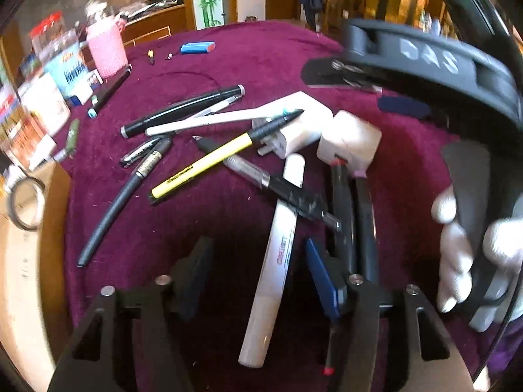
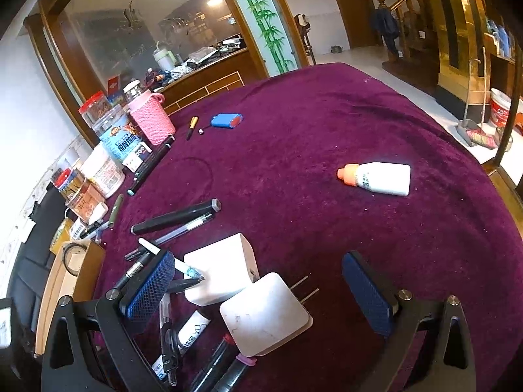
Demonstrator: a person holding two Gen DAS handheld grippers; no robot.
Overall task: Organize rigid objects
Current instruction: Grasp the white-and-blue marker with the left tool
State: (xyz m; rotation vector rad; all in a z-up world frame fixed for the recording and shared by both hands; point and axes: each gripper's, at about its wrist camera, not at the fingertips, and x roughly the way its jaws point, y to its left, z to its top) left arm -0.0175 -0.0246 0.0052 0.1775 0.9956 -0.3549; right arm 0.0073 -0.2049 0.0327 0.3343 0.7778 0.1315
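A heap of pens and markers lies on the purple cloth: a yellow-and-black pen (image 1: 209,163), a white marker (image 1: 274,258), a clear pen with black grip (image 1: 278,186), and two dark markers (image 1: 353,222). Two white plug adapters (image 1: 351,142) (image 2: 264,315) sit among them. My left gripper (image 1: 258,277) is open low over the white marker. My right gripper (image 2: 261,297) is open around the nearer adapter, hovering above it; it shows in the left wrist view (image 1: 425,75), held by a white-gloved hand (image 1: 464,254). A white bottle with orange cap (image 2: 376,178) lies apart.
Jars, boxes and a pink-sleeved bottle (image 2: 150,121) crowd the left table edge. A blue battery pack (image 2: 226,120) and small yellow-black pen (image 2: 192,126) lie at the back. A tape roll (image 1: 24,202) sits on a wooden ledge at left.
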